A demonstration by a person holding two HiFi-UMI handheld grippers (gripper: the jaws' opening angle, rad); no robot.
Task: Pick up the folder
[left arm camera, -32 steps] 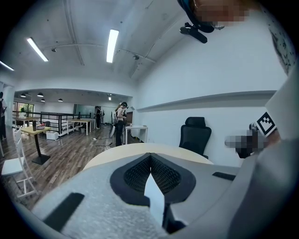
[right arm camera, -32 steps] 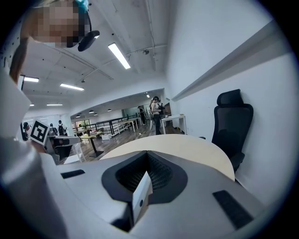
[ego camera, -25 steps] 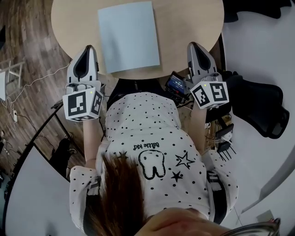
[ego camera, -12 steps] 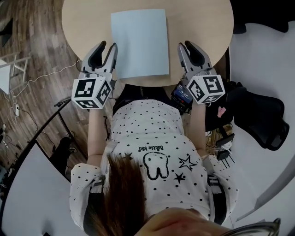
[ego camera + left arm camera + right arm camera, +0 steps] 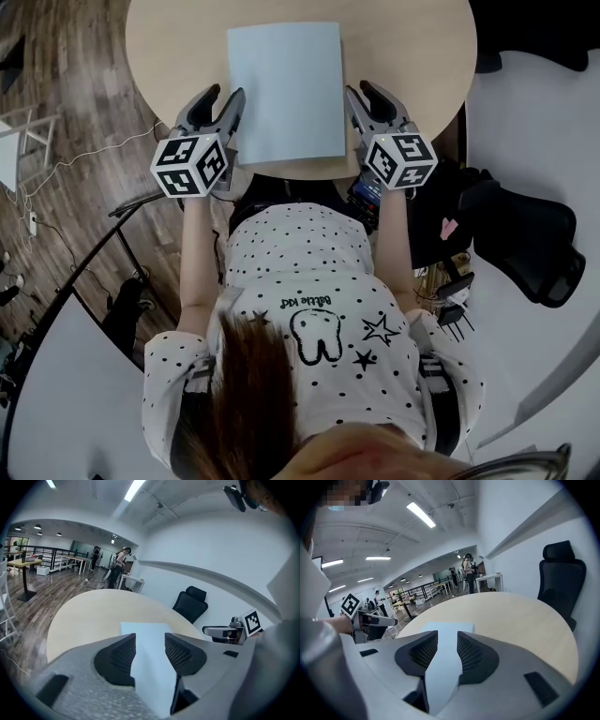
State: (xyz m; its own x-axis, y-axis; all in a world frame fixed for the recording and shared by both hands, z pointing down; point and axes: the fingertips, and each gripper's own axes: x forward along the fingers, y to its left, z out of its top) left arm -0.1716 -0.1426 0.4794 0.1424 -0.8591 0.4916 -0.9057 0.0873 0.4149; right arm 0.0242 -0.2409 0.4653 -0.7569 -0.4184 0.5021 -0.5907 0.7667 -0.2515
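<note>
holding left gripper (image 5: 225, 94) just beside the near left corner of the folder (image 5: 286, 89), right gripper (image 5: 361, 89) beside its near right corner; tilting both downward toward it, opening jaws, clamping nothing.

Left claw (image 5: 225, 95), right claw (image 5: 357, 88): jaws opening

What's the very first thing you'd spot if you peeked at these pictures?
A pale blue folder lying flat on the round wooden table catches the eye first. Next come the left tool and right tool, one at each side of the folder's near end. Their jaws are opening, and the folder shows in the gaps but isn't pinched.
</note>
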